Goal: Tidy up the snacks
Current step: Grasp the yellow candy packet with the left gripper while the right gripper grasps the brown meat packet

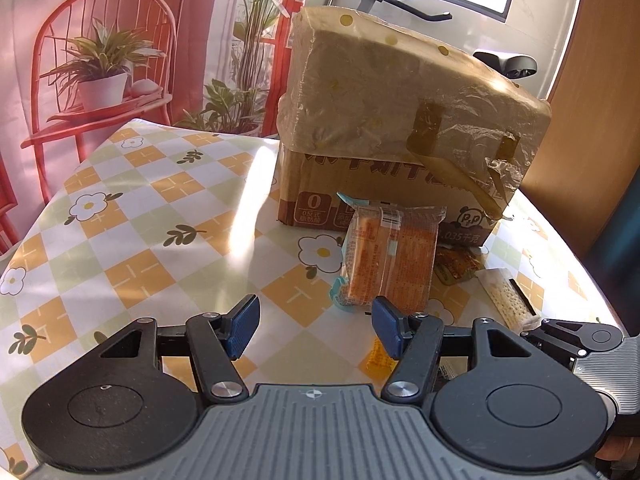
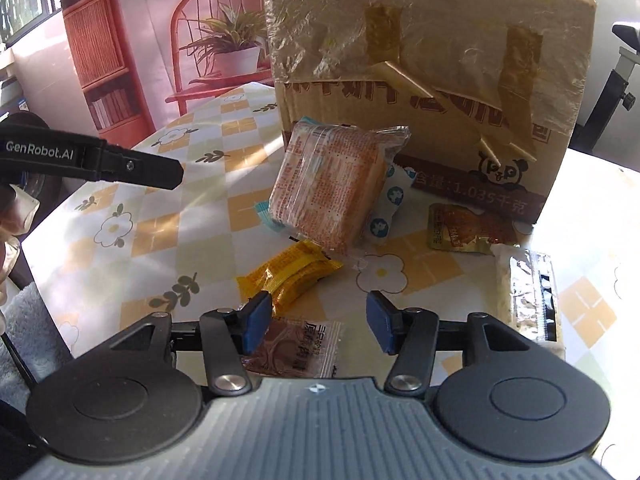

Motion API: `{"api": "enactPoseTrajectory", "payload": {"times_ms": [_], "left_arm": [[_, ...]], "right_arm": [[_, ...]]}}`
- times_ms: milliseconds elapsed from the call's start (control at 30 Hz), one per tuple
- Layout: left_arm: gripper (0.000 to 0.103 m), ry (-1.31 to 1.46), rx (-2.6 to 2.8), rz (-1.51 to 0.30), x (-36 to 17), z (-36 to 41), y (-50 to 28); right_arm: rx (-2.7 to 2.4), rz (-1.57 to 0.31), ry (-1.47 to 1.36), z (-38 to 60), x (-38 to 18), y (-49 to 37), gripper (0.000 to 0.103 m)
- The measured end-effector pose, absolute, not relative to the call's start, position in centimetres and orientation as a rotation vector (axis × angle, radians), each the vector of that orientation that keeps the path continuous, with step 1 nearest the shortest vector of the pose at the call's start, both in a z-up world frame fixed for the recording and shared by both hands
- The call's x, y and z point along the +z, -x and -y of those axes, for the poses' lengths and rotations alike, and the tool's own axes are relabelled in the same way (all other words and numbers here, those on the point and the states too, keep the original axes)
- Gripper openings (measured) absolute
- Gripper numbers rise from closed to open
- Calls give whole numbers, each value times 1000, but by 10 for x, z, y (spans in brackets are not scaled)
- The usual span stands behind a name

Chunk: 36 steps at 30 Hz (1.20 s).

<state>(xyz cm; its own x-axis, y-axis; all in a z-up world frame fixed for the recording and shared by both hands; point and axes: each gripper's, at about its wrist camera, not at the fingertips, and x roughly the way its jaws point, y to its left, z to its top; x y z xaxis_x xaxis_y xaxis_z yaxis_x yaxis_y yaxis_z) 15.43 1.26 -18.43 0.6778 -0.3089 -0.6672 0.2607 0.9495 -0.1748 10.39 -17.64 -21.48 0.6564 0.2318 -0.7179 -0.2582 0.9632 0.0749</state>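
- Jaws on the left gripper [image 1: 316, 328] and the right gripper [image 2: 318, 322] stand apart — nothing between them.
- Orange cracker pack [image 2: 328, 188] leans against the cardboard box [image 2: 440, 120] at the far side of the surface [image 1: 140, 220].
- Yellow packet [image 2: 288, 276] and brown sachet [image 2: 296, 350] lie near the right gripper — silver-wrapped bar [image 2: 524, 292] lies to the right.

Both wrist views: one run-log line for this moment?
left claw open, empty | right claw open, above brown sachet | orange-printed clear snack pack leaning near taped cardboard box
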Motion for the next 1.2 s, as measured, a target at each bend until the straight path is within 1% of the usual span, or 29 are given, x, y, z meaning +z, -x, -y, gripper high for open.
{"api": "enactPoseTrajectory", "payload": {"times_ms": [67,133,333,433,633,933,1000,1033,1100,1133,1200], "left_arm": [[64,71,-324,-763,-185,-12,-154],[64,74,-326,-767,-187,-11,-154],[64,75,-340,-789,-195,-8,-152],[64,76,-341,-791,-196,-7,-151],[64,81,-343,-793,-197,-7,-151],[64,103,-351,-804,-201,-7,-152],[64,105,-354,-808,-202,-7,-151],[64,104,-355,-810,-203,-7,-151],[64,103,-356,-812,-204,-7,-151],[64,102,-356,-814,-204,-7,-151],[64,101,-353,-816,-206,-7,-151]], "right_arm": [[294,-824,85,173,-219,-100,70],[307,-846,114,172,-225,-96,74],[308,-870,94,169,-230,-99,75],[319,-859,122,158,-230,-104,83],[319,-871,187,142,-238,-112,91],[223,-903,131,189,-238,-101,91],[162,-901,113,203,-237,-102,90],[124,-900,106,208,-236,-103,89],[79,-897,70,216,-233,-105,80],[78,-895,43,218,-230,-105,74],[129,-875,-32,218,-226,-106,73]]}}
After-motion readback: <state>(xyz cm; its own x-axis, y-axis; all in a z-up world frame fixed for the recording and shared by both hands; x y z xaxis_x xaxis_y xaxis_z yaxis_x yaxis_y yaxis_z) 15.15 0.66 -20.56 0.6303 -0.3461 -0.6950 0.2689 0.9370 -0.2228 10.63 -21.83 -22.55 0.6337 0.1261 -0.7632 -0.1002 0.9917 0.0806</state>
